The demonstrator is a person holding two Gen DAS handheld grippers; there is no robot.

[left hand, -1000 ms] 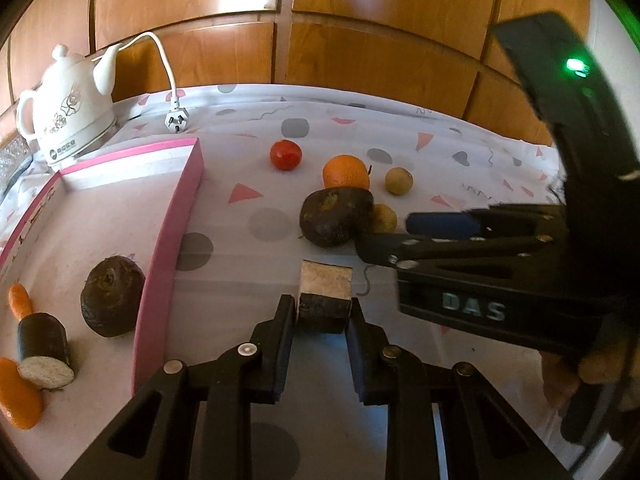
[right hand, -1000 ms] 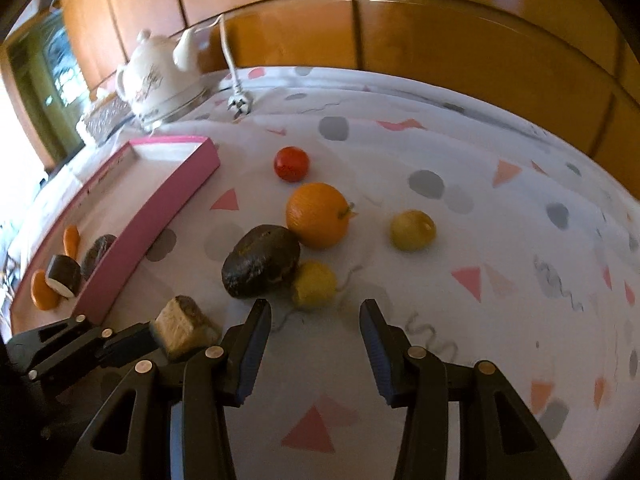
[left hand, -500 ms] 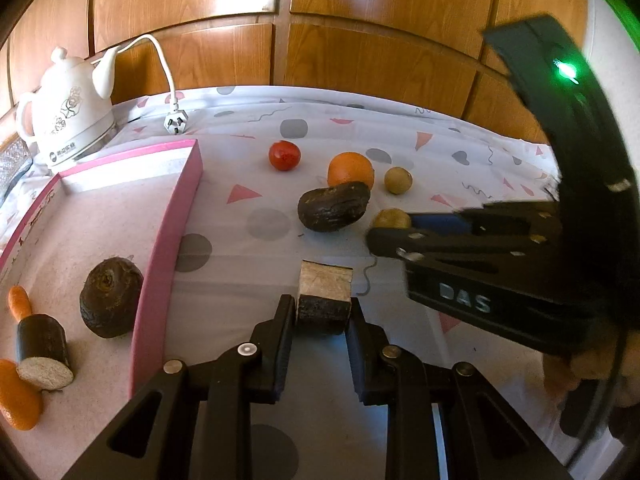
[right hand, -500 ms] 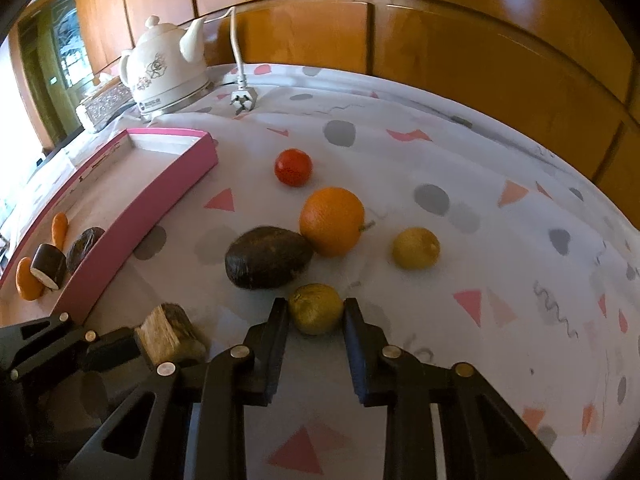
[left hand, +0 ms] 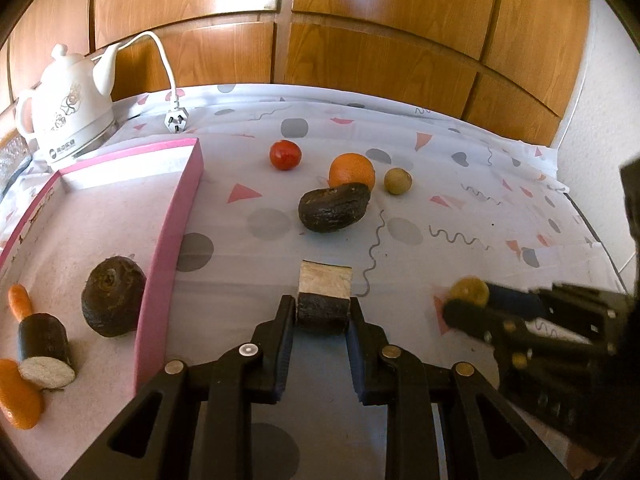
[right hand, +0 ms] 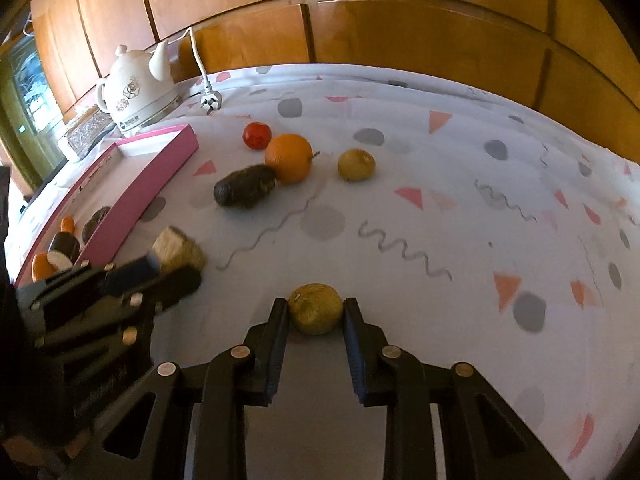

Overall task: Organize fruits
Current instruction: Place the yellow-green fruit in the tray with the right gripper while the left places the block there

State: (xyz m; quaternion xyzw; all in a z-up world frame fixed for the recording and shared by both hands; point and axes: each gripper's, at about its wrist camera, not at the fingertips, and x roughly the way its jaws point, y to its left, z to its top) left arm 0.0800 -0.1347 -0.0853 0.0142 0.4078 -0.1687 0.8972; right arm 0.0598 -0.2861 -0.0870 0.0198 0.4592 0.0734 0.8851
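Observation:
My left gripper (left hand: 323, 312) is shut on a dark-skinned cut chunk with a pale face (left hand: 324, 292), held over the cloth right of the pink tray (left hand: 168, 256). My right gripper (right hand: 316, 312) is shut on a small yellow-brown round fruit (right hand: 316, 308), lifted above the cloth; it also shows in the left wrist view (left hand: 468, 292). On the cloth lie a red tomato (left hand: 285, 155), an orange (left hand: 352, 172), a dark avocado-like fruit (left hand: 334, 208) and another yellow-brown fruit (left hand: 397, 181). The tray holds a dark round root (left hand: 112, 296), a cut dark piece (left hand: 44, 344) and orange carrot pieces (left hand: 18, 396).
A white kettle (left hand: 68, 116) with a cord and plug (left hand: 176, 122) stands at the back left behind the tray. Wooden panels (left hand: 360, 52) close the back. The patterned tablecloth (right hand: 460, 208) stretches to the right.
My right gripper closed on the yellow-brown fruit beside the dark fruit, then lifted it back and to the right. My left gripper kept its hold on the cut chunk.

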